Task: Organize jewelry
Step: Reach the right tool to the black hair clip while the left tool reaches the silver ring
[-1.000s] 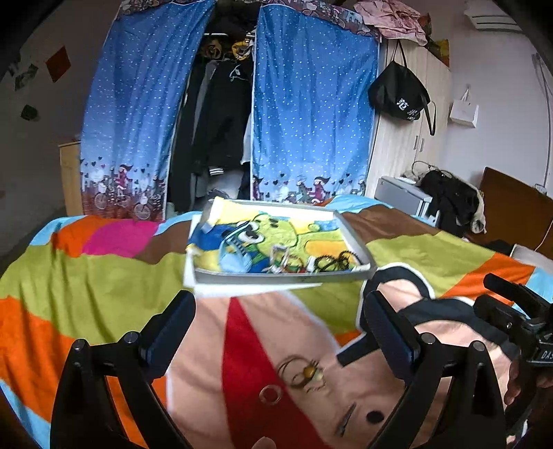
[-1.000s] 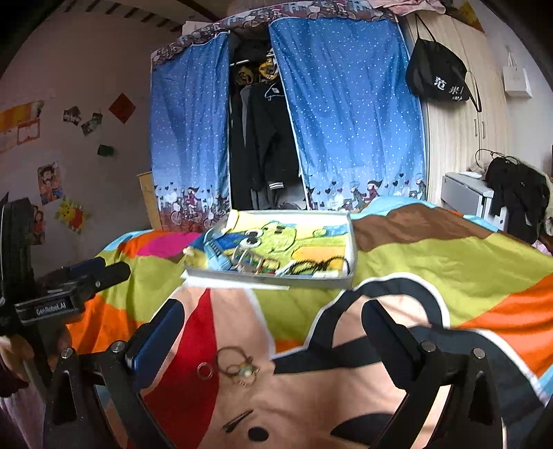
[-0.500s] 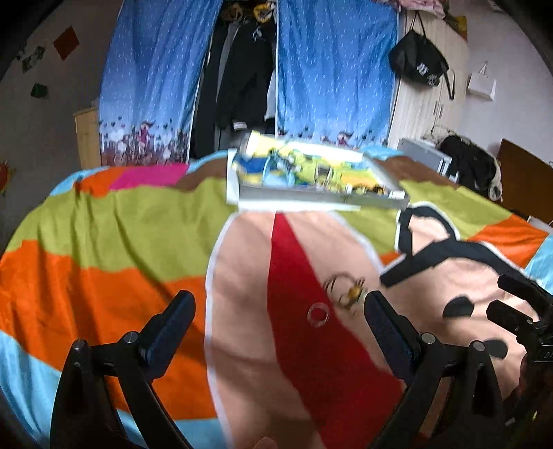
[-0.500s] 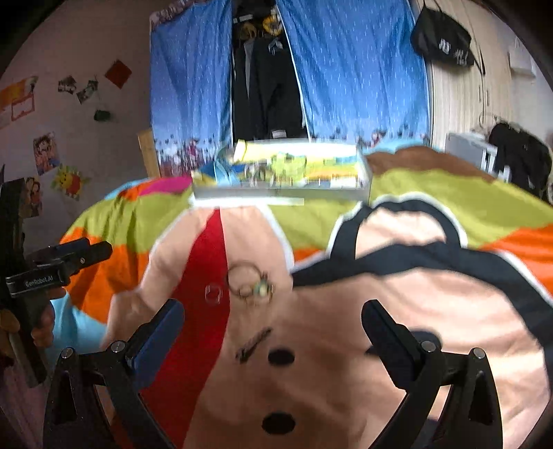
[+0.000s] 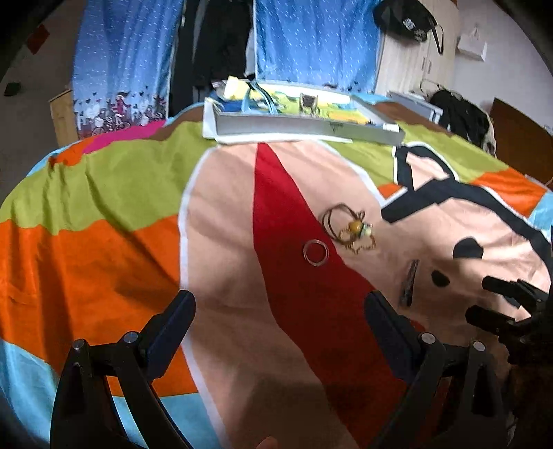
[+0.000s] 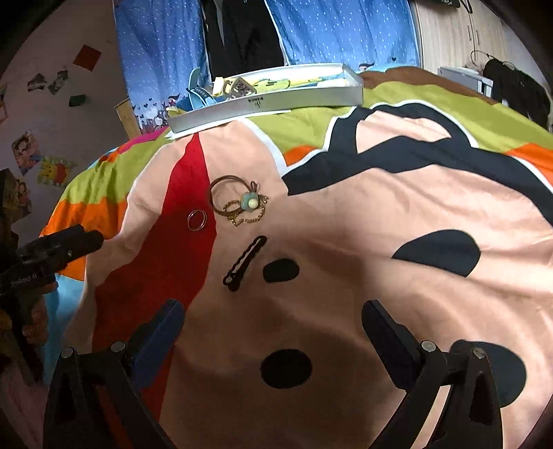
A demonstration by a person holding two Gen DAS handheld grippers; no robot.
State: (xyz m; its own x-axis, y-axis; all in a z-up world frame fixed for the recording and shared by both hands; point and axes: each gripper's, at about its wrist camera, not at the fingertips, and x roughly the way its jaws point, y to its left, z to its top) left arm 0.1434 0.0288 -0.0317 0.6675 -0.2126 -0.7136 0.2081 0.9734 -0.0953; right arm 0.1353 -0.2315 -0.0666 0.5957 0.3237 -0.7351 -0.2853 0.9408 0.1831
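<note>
Jewelry lies loose on a colourful cartoon-print bedspread, with more of it in a shallow white tray toward the far edge of the bed.

Left wrist view: a plain metal ring sits on the red wedge of the print, about mid-bed. Just to its right lies a brown hair tie with a bead charm, tangled with a fine gold chain. A dark hair clip lies nearer the camera and further right. The left gripper hovers over the near part of the bedspread with its fingers spread wide, holding nothing. The right gripper enters at the right edge; whether its fingers are parted cannot be told from here.

Right wrist view: the same ring, hair tie, chain and clip lie grouped left of centre, the clip closest to the camera beside a black oval of the print. The right gripper has its fingers wide apart and empty. The left gripper shows at the left edge. The tray rests near the far edge, before blue curtains.
</note>
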